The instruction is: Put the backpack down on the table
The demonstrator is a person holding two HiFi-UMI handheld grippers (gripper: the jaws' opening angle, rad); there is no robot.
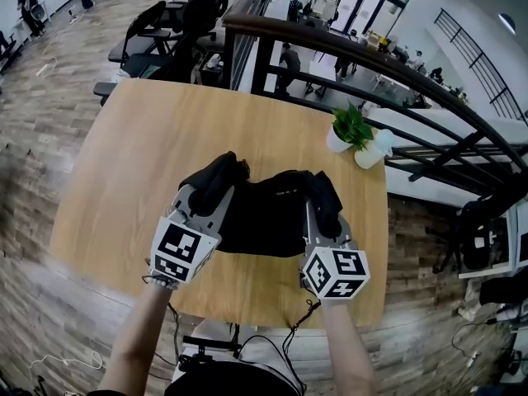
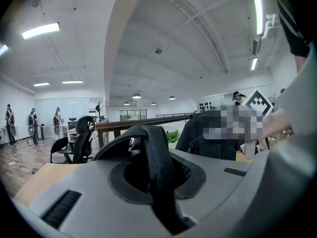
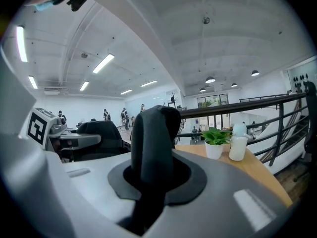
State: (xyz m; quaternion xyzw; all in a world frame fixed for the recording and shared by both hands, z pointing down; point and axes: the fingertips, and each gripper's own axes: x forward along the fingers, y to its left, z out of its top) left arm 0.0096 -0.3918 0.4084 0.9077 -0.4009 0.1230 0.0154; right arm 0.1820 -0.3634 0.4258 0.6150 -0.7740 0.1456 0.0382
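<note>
Backpack (image 1: 264,213): black and soft, in the centre of the head view, over the near-middle part of the table (image 1: 124,163). I cannot tell whether its underside touches the wood.
Left gripper (image 1: 213,184): just left of centre in the head view, jaws pointing toward the upper right. They are nearly together, clamped on the left strap (image 2: 157,157).
Left strap: in the left gripper view it rises from the bottom centre between the two grey jaws and arches over toward the left.
Right gripper (image 1: 323,198): just right of centre in the head view, jaws pointing toward the top of the frame. They stand narrow, gripping the right strap (image 3: 152,143).
Right strap: in the right gripper view it stands thick and upright in the middle of the frame, pinched between the jaws.
Backpack and grippers: the bag's body fills the space between the two grippers, with one strap leading to each jaw pair.
Plant (image 1: 351,126): in a white pot at the upper right of the table, well apart from the backpack.
Bottle (image 1: 373,149): white, just beside the plant.
Railing (image 1: 346,56): dark, crossing the upper right beyond the table.
Chairs (image 1: 177,23): black, past the table's far edge at the upper left.
</note>
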